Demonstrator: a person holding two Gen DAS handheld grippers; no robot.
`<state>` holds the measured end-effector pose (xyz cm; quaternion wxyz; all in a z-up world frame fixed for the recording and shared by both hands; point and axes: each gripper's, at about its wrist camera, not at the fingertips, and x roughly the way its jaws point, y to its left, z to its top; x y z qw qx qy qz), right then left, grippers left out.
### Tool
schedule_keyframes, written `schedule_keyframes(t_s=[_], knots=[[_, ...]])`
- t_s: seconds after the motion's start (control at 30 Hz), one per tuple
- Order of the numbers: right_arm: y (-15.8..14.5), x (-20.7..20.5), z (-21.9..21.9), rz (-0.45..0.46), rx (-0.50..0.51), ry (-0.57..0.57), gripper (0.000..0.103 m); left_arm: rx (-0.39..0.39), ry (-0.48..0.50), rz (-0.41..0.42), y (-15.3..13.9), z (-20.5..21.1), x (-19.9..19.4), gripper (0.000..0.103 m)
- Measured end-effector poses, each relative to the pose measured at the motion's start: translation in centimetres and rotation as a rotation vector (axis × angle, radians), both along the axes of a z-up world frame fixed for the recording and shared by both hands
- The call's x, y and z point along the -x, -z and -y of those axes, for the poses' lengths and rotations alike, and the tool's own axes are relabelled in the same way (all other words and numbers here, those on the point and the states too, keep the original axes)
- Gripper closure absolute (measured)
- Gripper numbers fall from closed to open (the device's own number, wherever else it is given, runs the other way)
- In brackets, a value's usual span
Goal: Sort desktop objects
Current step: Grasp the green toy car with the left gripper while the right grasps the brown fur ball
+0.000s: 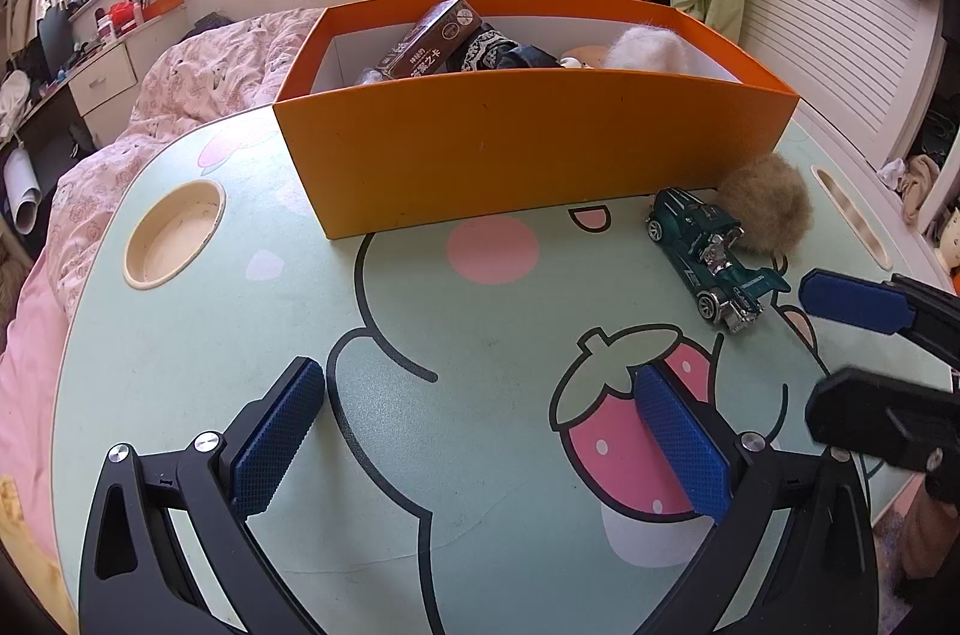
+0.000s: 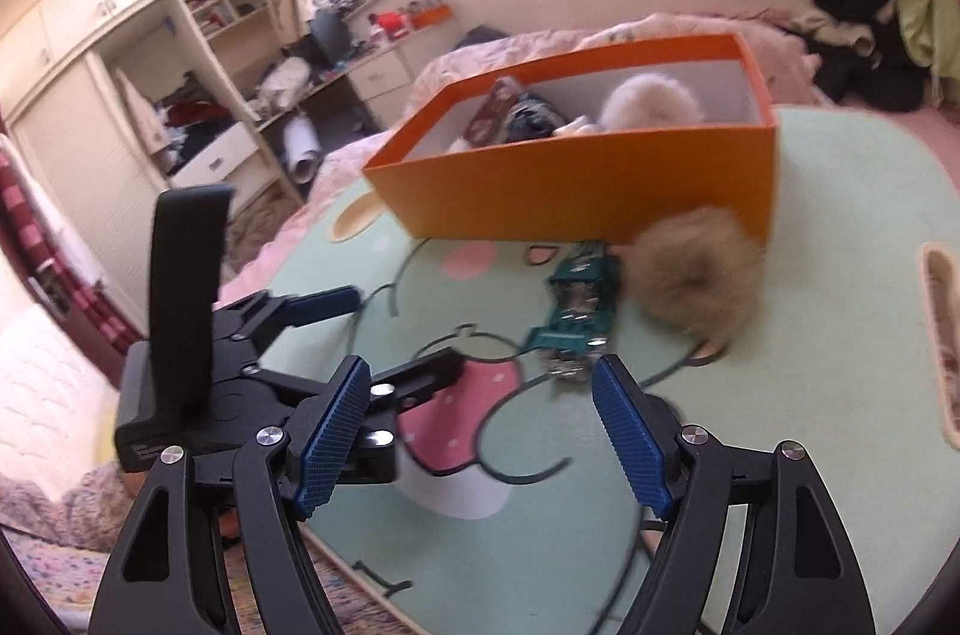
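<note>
Over the near left of the desk (image 1: 180, 365) the left gripper (image 1: 480, 431) hovers with fingers spread wide, holding nothing. Farther back the orange box (image 1: 528, 155) already holds a carton and soft things. To the right, the green toy car (image 2: 576, 311) lies on the desk touching a tan fluffy ball (image 2: 696, 275), both just in front of the box. The right gripper (image 2: 480, 443) points at the car, fingers partly open and empty. It should probably straddle the car's narrow body, clear of the ball.
</note>
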<state>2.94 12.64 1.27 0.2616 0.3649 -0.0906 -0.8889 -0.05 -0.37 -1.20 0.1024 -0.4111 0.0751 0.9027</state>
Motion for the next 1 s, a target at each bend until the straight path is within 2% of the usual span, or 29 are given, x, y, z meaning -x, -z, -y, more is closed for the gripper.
schedule_keyframes(t_s=[0.17,0.3,0.4,0.6,0.67,0.77,0.83,0.9,1.0], knots=[[0.1,0.0,-2.7,-0.015,-0.045,0.205,0.026,0.000,0.000,0.000,0.0,0.0,0.0,0.000],[-0.1,1.4,-4.4,0.000,-0.136,0.333,0.026,0.000,0.000,-0.001,0.0,0.0,0.0,0.000],[-0.4,2.8,-4.7,0.020,-0.173,0.374,0.026,-0.001,0.001,-0.001,0.1,0.1,0.0,0.000],[-0.7,5.8,-3.4,0.040,-0.209,0.380,0.027,-0.001,0.001,-0.001,0.1,0.1,0.0,0.000],[-0.2,6.5,-2.5,0.061,-0.253,0.374,0.031,-0.001,0.001,-0.001,0.0,0.1,0.0,0.000],[0.8,7.2,-1.7,0.094,-0.270,0.338,0.044,-0.001,0.001,-0.002,0.0,0.1,0.0,0.000],[1.0,6.8,-1.0,0.072,-0.307,0.322,0.076,-0.001,0.000,-0.001,0.0,0.1,0.0,0.000],[1.1,6.4,-0.9,0.064,-0.311,0.308,0.079,-0.001,0.000,-0.002,-0.1,0.0,0.0,0.000],[1.0,5.2,-1.7,0.048,-0.255,0.301,0.079,-0.001,0.000,-0.002,-0.1,0.0,0.0,0.000]])
